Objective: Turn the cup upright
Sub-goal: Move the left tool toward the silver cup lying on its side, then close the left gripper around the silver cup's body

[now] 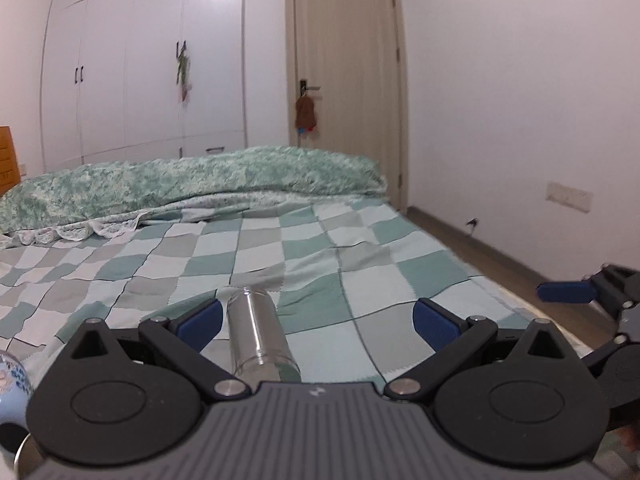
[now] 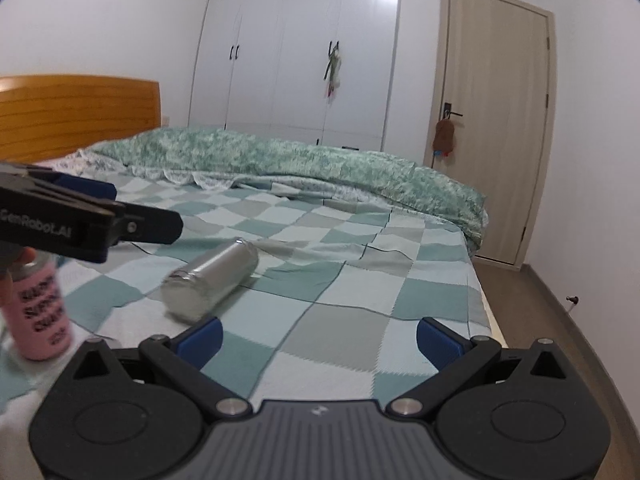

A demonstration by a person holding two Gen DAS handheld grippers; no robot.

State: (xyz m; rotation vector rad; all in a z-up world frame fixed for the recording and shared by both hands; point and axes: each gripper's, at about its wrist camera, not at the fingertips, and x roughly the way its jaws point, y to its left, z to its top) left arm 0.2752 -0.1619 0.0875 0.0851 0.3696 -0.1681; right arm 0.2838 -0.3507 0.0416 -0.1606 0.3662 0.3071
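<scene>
A silver metal cup [image 1: 258, 336] lies on its side on the checkered bedspread [image 1: 360, 252]. In the left wrist view it lies between my left gripper's [image 1: 318, 322] wide-open blue pads, close to the left pad [image 1: 200, 324]. In the right wrist view the cup [image 2: 212, 280] lies ahead and left of my right gripper [image 2: 320, 340], which is open and empty. The left gripper body shows at the left of that view [image 2: 80, 220], and the right gripper's fingertips [image 1: 566, 292] show at the right of the left wrist view.
A pink cup with lettering [image 2: 42, 316] stands at the left, and a light blue cup [image 1: 12, 392] sits at the lower left. A rumpled green duvet [image 1: 192, 184] lies across the far bed. The bed edge and floor [image 2: 560, 320] are to the right.
</scene>
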